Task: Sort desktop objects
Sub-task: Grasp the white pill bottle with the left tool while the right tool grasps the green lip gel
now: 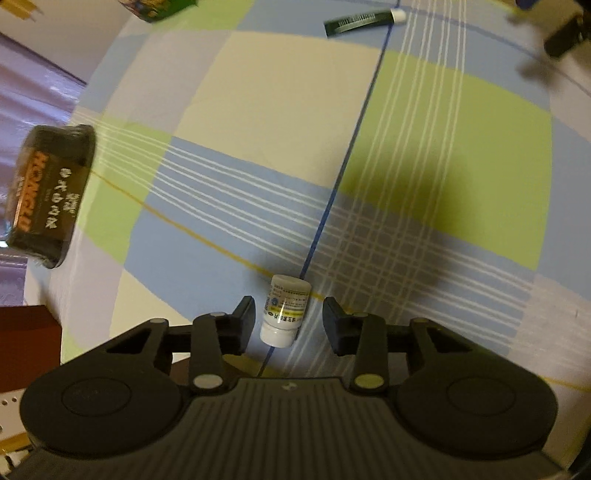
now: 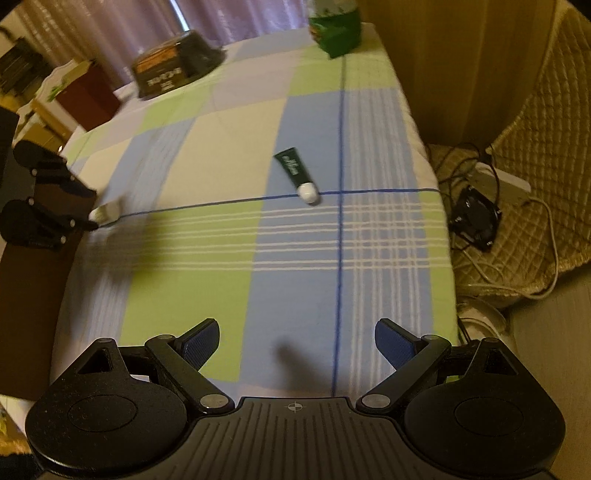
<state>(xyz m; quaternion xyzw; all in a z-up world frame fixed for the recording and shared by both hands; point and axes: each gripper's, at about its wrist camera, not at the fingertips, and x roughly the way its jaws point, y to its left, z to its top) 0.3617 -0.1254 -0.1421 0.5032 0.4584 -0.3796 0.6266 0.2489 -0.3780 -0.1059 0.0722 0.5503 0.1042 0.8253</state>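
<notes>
Left wrist view: left gripper [image 1: 289,325] straddling upright white pill bottle [image 1: 283,310] near tablecloth [image 1: 280,110] edge, jaws spread, untouching, risking toppling through off-centre closure; right gripper [image 2: 297,345] hovering wide, empty.

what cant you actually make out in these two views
- Left wrist view: whether the left gripper fingers touch the white bottle; gaps show either side.
- Right wrist view: that bottle is motion-blurred, its label unreadable.
- Green box: cut off by the top edge in both views.
- Dark box: print blurred.
</notes>
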